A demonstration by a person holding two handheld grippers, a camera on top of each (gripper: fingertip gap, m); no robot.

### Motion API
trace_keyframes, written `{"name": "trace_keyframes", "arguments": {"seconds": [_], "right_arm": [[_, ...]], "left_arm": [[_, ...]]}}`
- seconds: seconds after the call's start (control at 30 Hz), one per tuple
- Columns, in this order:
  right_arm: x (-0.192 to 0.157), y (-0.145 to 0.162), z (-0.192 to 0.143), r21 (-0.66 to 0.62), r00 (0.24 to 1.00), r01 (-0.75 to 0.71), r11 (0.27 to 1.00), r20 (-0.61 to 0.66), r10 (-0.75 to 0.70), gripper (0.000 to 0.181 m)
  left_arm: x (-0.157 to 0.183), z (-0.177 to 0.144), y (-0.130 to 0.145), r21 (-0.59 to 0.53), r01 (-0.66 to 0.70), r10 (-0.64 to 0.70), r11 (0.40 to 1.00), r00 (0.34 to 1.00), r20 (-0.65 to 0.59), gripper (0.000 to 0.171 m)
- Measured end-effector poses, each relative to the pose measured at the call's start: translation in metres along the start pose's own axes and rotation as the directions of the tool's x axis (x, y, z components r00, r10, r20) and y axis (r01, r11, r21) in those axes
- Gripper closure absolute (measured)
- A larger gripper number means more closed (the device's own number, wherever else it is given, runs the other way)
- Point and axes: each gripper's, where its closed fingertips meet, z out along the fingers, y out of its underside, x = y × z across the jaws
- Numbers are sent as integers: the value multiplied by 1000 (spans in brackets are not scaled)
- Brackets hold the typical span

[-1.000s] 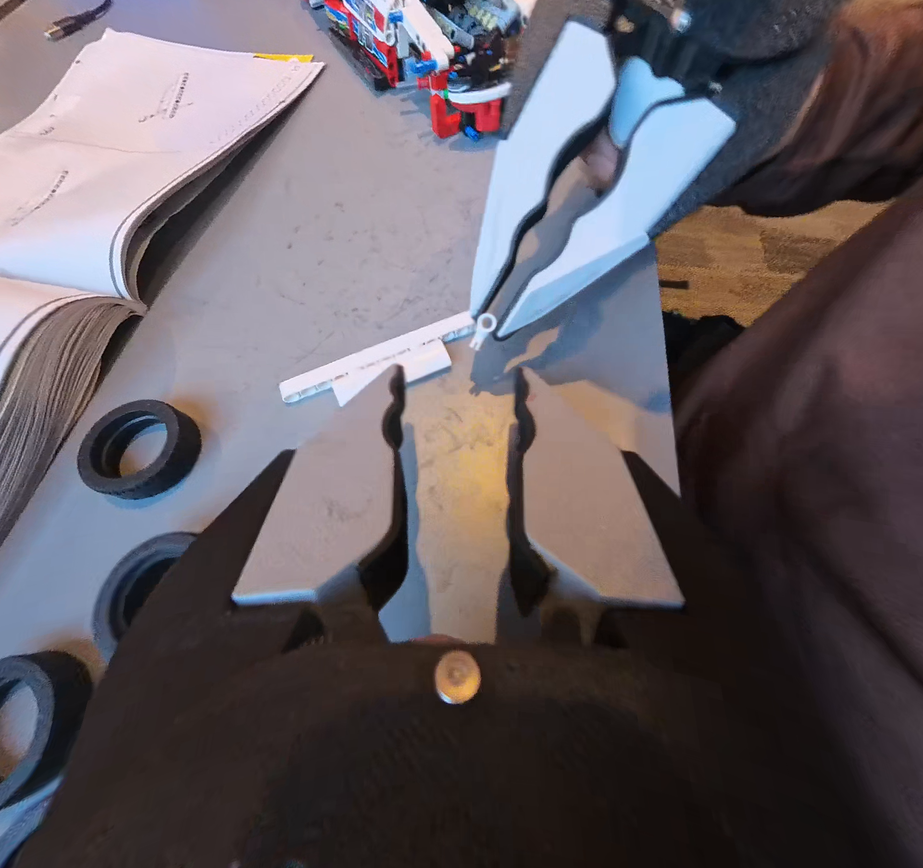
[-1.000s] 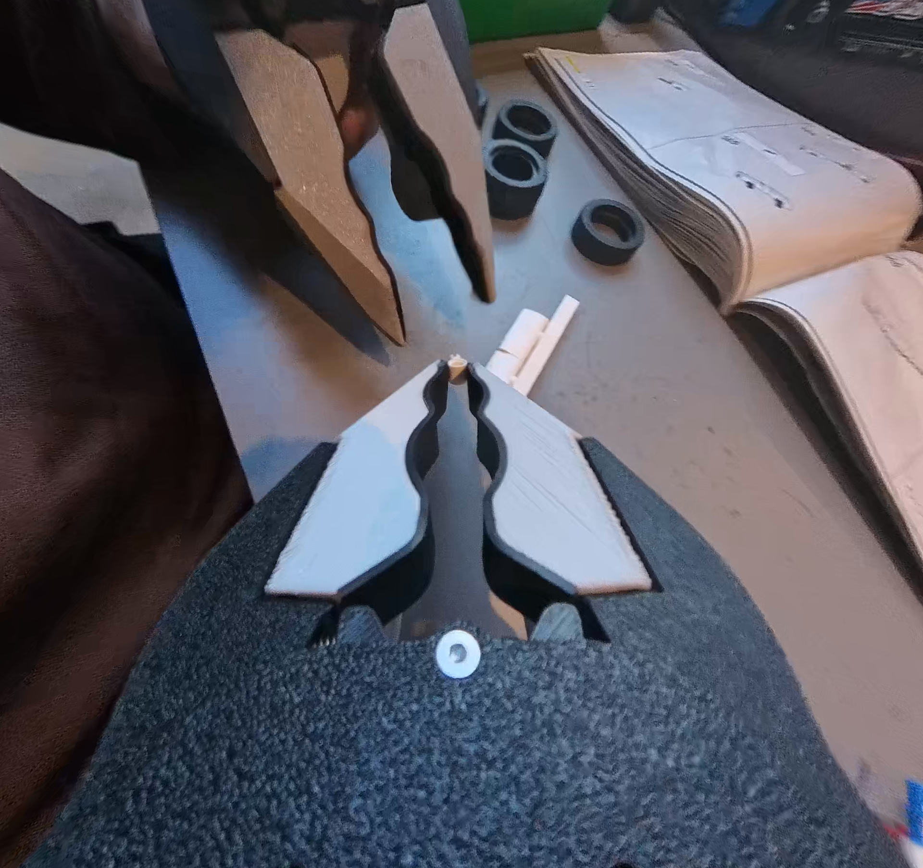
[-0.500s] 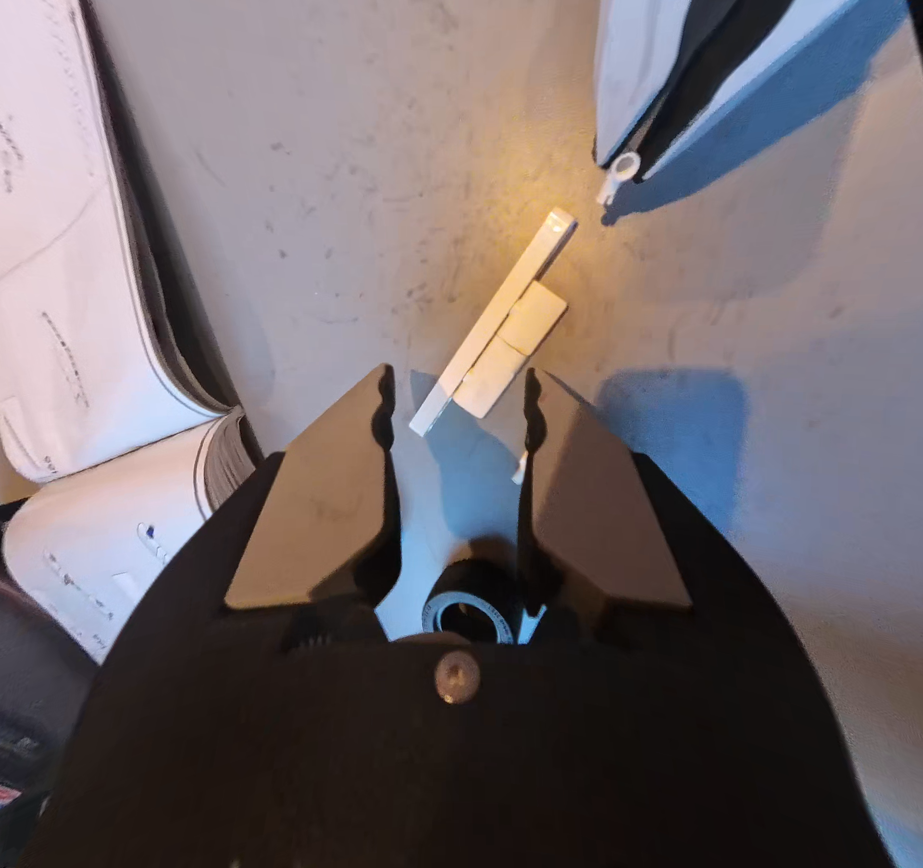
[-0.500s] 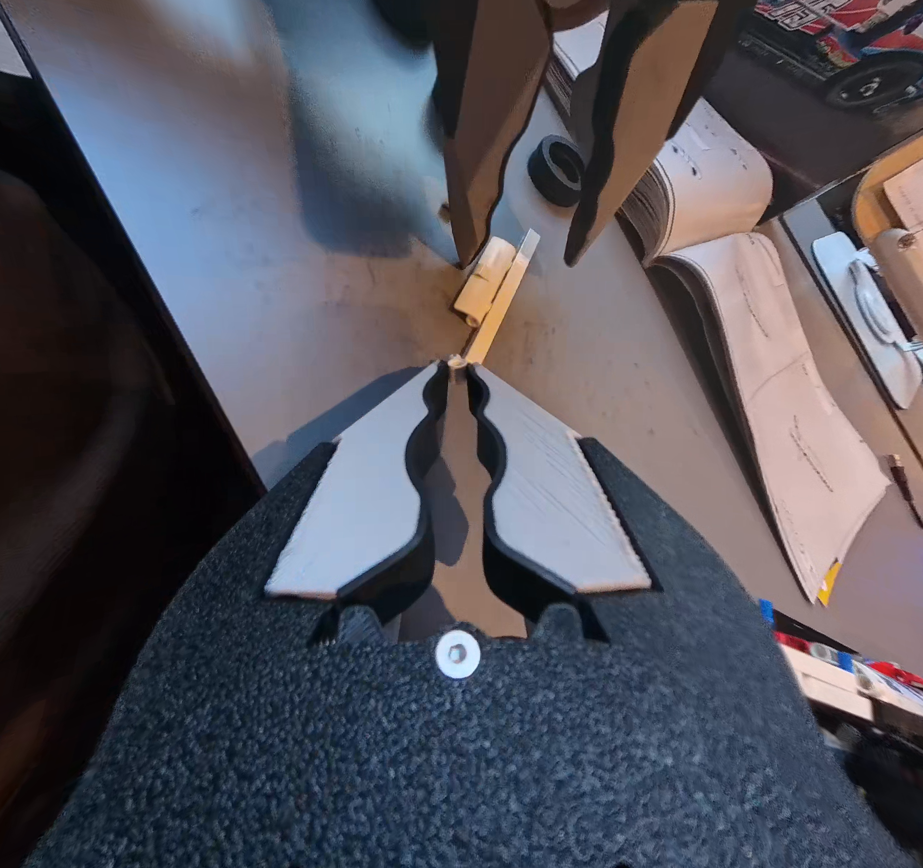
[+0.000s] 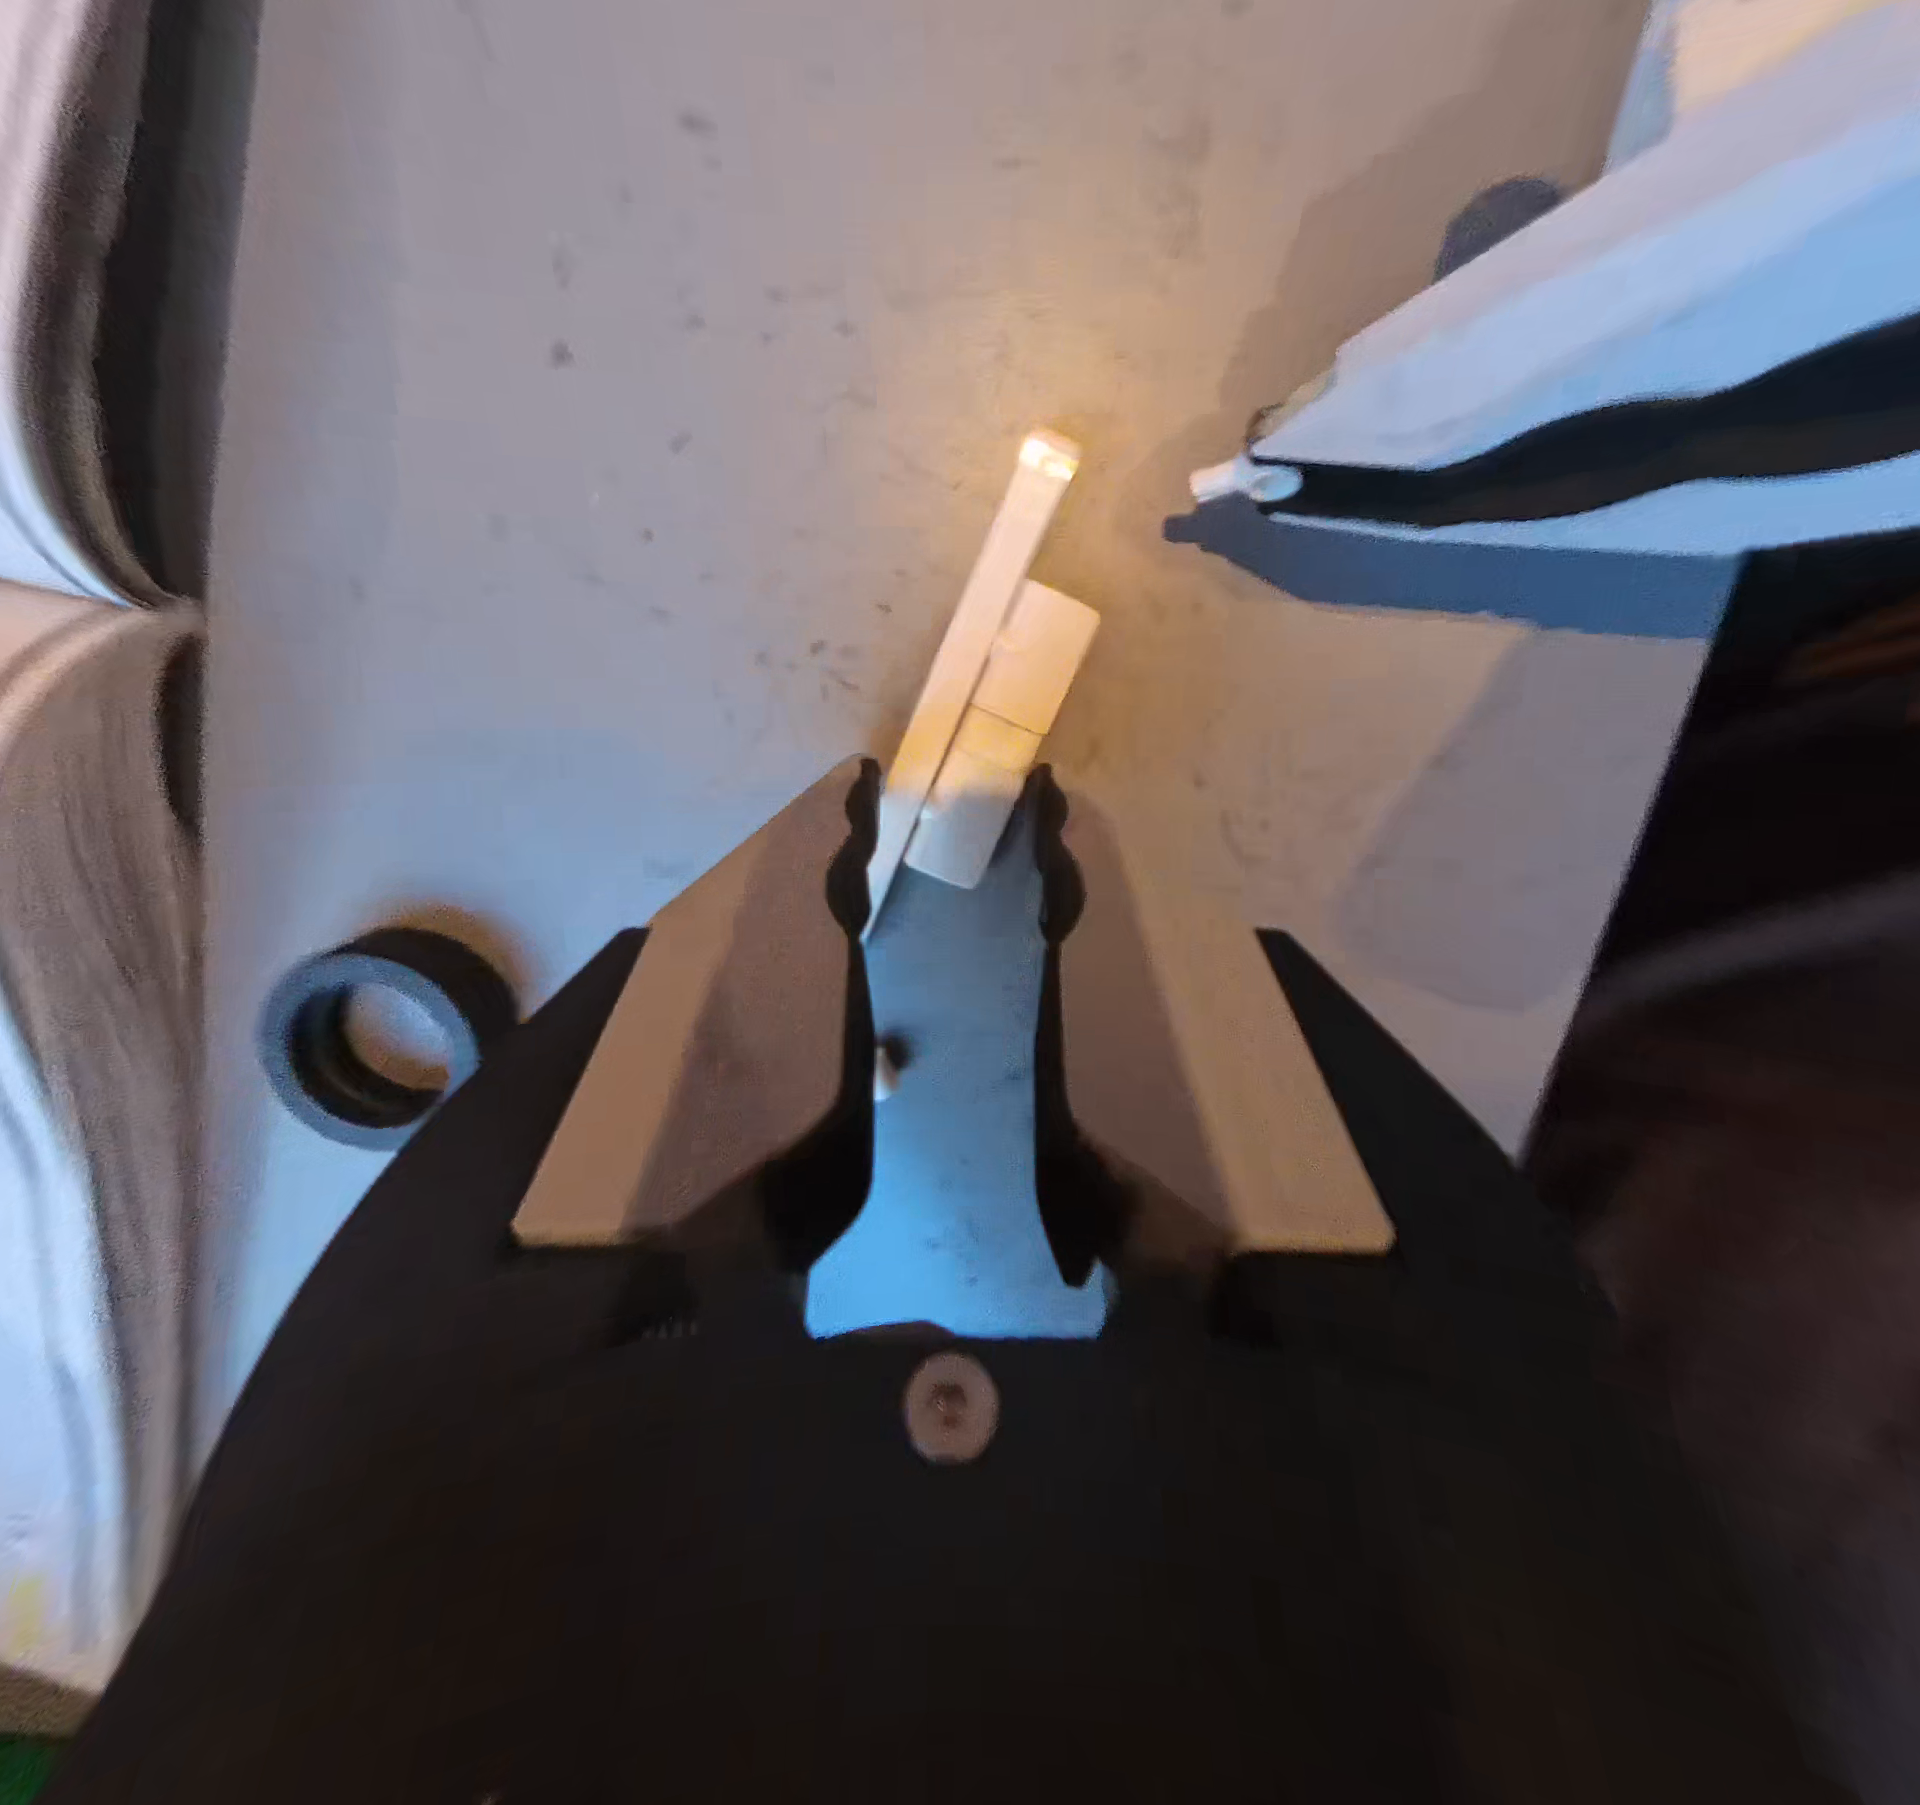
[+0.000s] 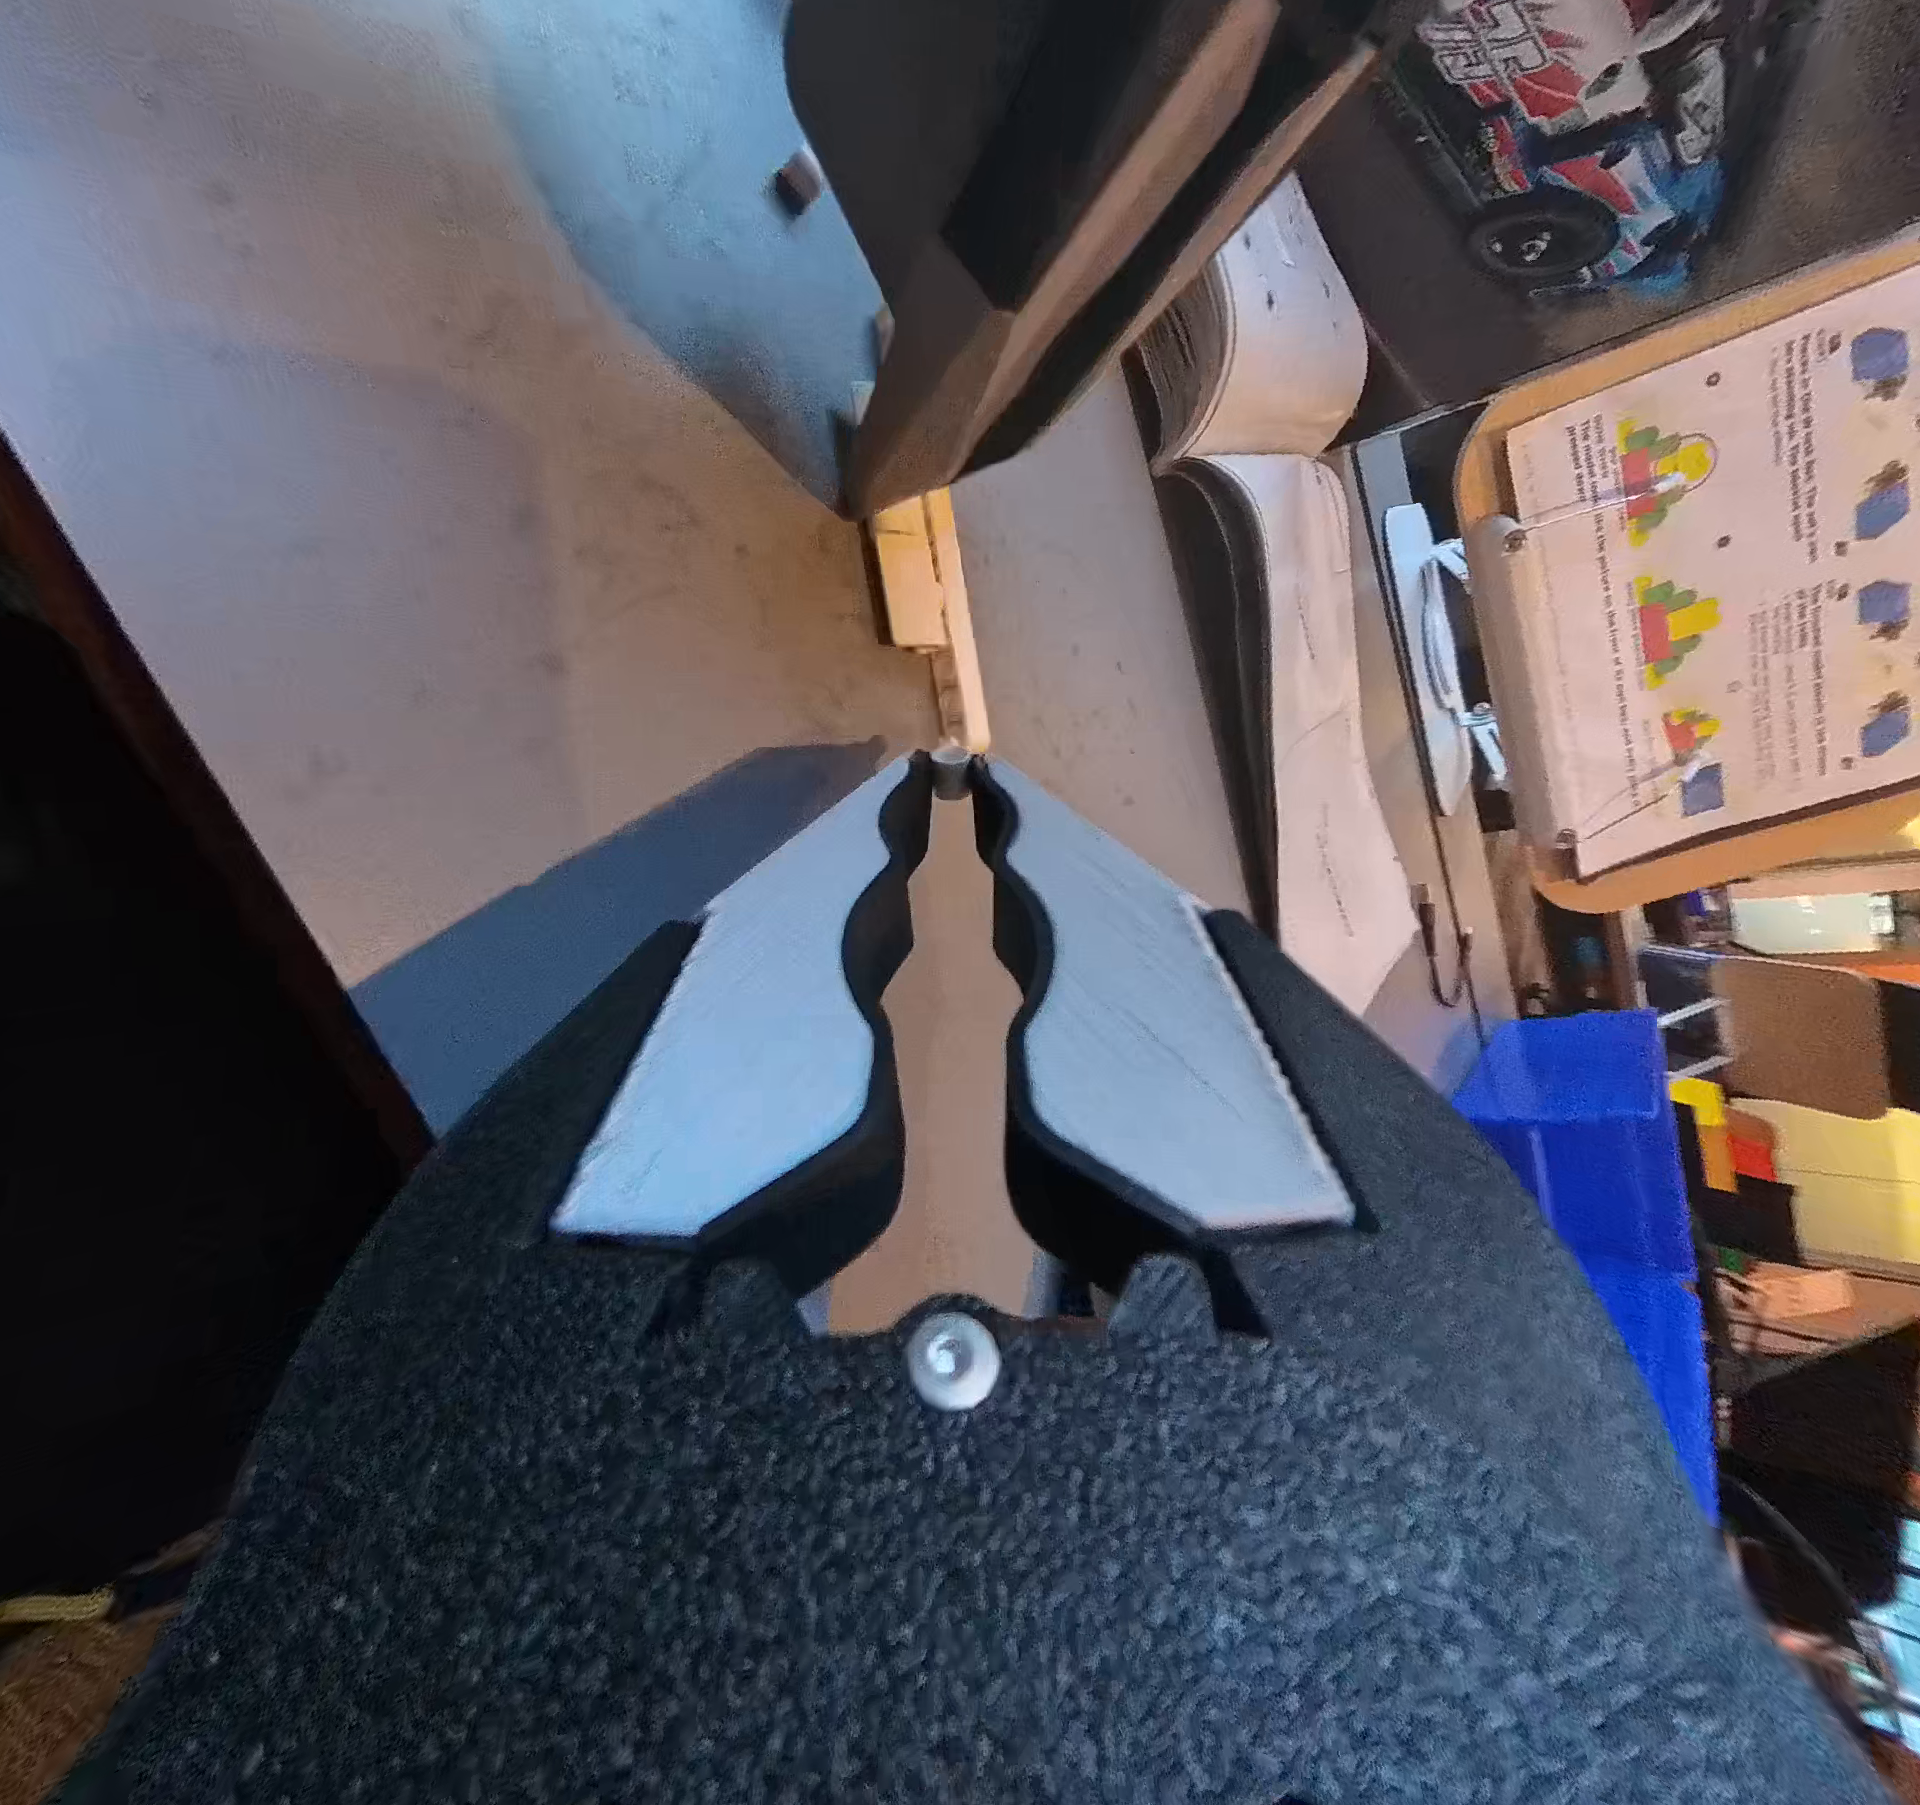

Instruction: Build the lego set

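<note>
Fingers straddling white beam point(image 5: 971, 716)
Left gripper point(image 5: 948, 789) parted around its near end, frame centre; right gripper point(image 6: 948, 768) pinches 1 small pin point(image 6: 948, 774) beyond its far end.

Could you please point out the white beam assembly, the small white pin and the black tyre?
white beam assembly point(image 5: 1023, 654): left wrist view, on its flat upper face.
small white pin point(image 5: 1236, 482): left wrist view, on the end sticking out of the right claw's tips.
black tyre point(image 5: 286, 1059): left wrist view, on its left sidewall.

Smooth white plastic beam point(image 5: 992, 633) lies on scuffed matt table point(image 5: 644, 321).
</note>
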Motion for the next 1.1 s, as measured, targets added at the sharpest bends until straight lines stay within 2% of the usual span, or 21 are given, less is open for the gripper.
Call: {"name": "trace_keyframes", "arguments": {"seconds": [0.13,0.43,0.63,0.7,0.83,0.97,1.1], "right_arm": [[-8,1,4,-12,998,59,998,26,-59,174],[-17,0,2,11,993,4,1000,116,-5,173],[-20,-1,-3,22,986,-27,999,166,23,171],[-19,-1,-8,30,980,-81,996,187,74,164],[-11,7,-16,11,938,-273,962,227,263,163],[-11,12,-18,-37,828,-487,873,298,474,163],[-11,5,-13,-53,735,-607,793,343,585,163]], "left_arm": [[10,-3,-1,8,83,-82,997,993,-86,130],[0,0,-3,9,-67,67,998,996,-51,121],[-1,3,-11,24,-70,72,997,994,-84,123],[-2,3,-10,24,-82,83,996,993,-83,125],[0,3,-9,22,-107,108,994,990,-85,122],[3,4,-8,24,-119,121,993,990,-79,120],[3,3,-8,39,-103,106,994,993,-60,126]]}}
